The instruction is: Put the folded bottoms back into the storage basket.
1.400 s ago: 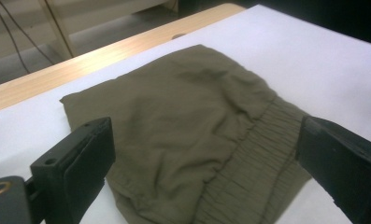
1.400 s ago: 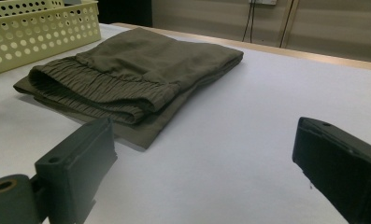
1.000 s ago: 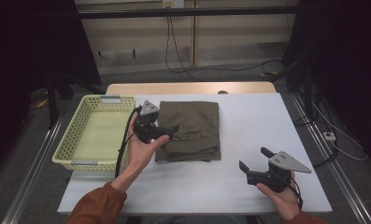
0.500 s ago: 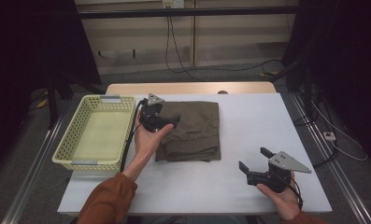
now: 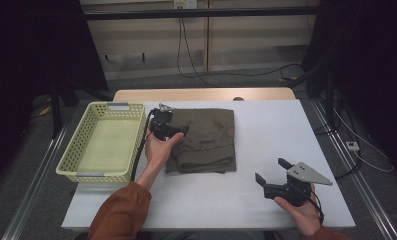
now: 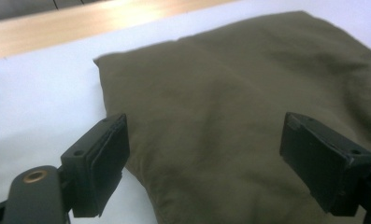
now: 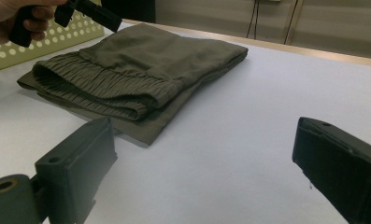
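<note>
High view: folded olive trousers [image 5: 204,140] lying flat on the desk [image 5: 266,130], just beside the yellow basket [image 5: 102,141]. Soft, light, floppy cloth; I'm judging a pinch through all layers at the basket-side edge will hold best, since one layer would unfold. Left hand-held gripper [image 5: 166,129] is sitting over that edge, jaws apart but just been closing, nothing pinched. Since the earlier frame it's moving farther along that edge. Right hand-held gripper [image 5: 272,176] is released, well apart from the trousers.
</note>
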`<state>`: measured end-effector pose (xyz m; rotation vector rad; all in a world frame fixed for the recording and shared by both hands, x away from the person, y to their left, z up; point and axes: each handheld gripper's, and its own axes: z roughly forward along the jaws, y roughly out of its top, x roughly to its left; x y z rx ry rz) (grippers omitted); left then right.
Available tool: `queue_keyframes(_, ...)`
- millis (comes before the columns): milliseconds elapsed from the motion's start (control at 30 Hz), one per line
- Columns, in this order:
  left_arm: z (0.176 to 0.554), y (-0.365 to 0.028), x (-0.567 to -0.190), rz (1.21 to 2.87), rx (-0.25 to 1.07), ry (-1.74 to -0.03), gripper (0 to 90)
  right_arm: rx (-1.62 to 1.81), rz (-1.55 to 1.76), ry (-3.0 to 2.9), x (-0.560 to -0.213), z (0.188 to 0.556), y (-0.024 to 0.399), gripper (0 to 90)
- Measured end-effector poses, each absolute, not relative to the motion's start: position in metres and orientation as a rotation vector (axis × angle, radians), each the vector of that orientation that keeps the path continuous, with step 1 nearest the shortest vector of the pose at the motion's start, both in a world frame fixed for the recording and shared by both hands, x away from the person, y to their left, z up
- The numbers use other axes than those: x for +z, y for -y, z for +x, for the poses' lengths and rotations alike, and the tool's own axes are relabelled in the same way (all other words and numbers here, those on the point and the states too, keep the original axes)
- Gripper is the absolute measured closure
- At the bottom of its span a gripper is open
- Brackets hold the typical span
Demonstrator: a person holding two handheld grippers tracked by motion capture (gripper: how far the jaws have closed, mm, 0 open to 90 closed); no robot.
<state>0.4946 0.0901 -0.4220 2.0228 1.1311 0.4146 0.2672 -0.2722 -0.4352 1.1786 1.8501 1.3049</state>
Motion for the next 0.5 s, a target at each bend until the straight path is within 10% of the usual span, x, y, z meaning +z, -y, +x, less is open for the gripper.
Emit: queue_keyframes(500,0.510,-0.103,-0.448,2.068,0.364,-1.276,29.4,1.302,1.179,-1.851,-0.435,0.267,0.272,6.4)
